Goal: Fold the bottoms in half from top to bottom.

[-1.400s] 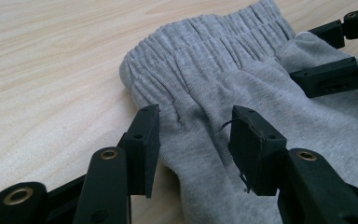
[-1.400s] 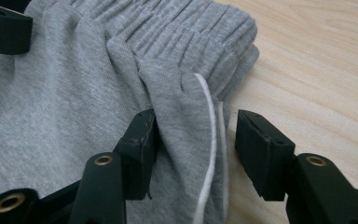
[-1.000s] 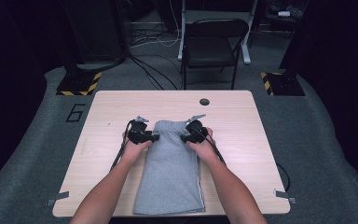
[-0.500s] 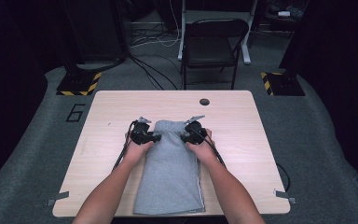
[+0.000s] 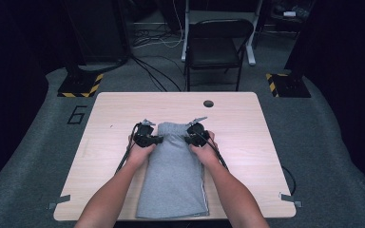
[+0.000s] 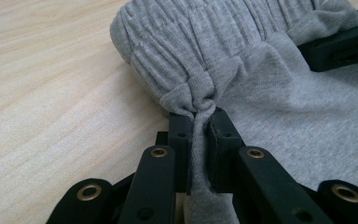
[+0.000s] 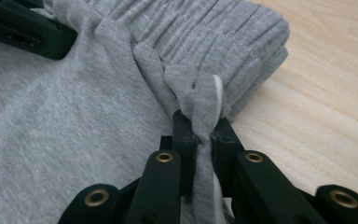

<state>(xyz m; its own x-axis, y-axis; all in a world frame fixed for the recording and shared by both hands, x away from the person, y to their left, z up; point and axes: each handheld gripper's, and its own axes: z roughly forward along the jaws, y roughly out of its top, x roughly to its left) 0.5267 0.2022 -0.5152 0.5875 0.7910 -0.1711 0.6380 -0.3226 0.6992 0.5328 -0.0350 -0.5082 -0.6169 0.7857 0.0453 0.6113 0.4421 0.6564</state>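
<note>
- One grey garment lies flat on the pale wooden worktop, its gathered elastic waistband at the far end.
- Two hand-held grippers work it — the left hand-held gripper at the waistband's left corner, the right hand-held gripper at its right corner.
- The jaws of each have just been closing, and each now pinches a bunched fold of grey cloth.
- One dark round hole marks the worktop's far edge — one folding chair stands beyond.
</note>
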